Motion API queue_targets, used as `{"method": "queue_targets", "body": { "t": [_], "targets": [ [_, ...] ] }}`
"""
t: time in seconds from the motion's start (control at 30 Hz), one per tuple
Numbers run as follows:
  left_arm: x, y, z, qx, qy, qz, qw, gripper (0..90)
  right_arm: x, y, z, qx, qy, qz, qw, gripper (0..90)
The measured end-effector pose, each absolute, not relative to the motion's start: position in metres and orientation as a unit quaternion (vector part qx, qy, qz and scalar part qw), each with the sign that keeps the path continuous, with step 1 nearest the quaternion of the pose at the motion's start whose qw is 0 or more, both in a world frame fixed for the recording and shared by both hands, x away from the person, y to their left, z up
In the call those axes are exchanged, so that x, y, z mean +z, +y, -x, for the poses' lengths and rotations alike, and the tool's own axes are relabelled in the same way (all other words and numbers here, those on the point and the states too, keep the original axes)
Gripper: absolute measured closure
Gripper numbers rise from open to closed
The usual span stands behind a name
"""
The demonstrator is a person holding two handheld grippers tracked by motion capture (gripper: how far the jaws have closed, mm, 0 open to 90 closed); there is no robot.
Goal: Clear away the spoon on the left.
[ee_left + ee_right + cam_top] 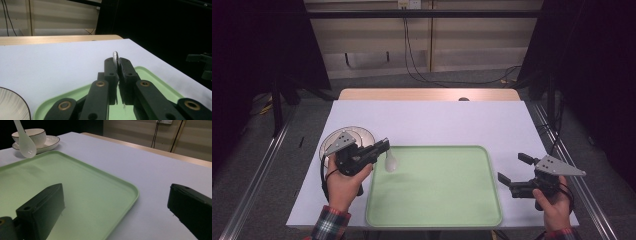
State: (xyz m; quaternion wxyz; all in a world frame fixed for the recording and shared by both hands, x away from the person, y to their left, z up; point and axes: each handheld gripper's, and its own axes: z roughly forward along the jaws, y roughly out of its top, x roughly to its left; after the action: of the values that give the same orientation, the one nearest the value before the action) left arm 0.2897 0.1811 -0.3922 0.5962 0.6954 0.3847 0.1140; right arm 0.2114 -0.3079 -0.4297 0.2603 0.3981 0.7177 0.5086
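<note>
One thin grip: left tongs [384,146] pinch the spoon [390,162] by its handle (bowl hanging below); it may swivel or slip onto the tray [492,200]; right tongs [513,169] stand open.

High view overhead facing forward, both gripper views low and close, all sharing the green tray [434,187].
</note>
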Motion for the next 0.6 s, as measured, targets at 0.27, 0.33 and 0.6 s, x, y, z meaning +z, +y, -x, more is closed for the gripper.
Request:
{"method": "queue_targets", "body": {
  "t": [0.27,0.33,0.6],
  "targets": [
    [-0.398,0.18,-0.283,0.111,0.384,-0.7,0.591,85.6,-0.43,-0.307,-0.212,0.508,0.719,-0.396,0.26,0.5],
    [-0.399,0.18,-0.283,0.108,0.38,-0.701,0.593,85.5,-0.43,-0.307,-0.211,0.509,0.72,-0.395,0.259,0.5],
    [-0.402,0.176,-0.278,0.1,0.379,-0.706,0.59,85.5,-0.43,-0.307,-0.212,0.507,0.722,-0.394,0.26,0.5]
  ]
}}
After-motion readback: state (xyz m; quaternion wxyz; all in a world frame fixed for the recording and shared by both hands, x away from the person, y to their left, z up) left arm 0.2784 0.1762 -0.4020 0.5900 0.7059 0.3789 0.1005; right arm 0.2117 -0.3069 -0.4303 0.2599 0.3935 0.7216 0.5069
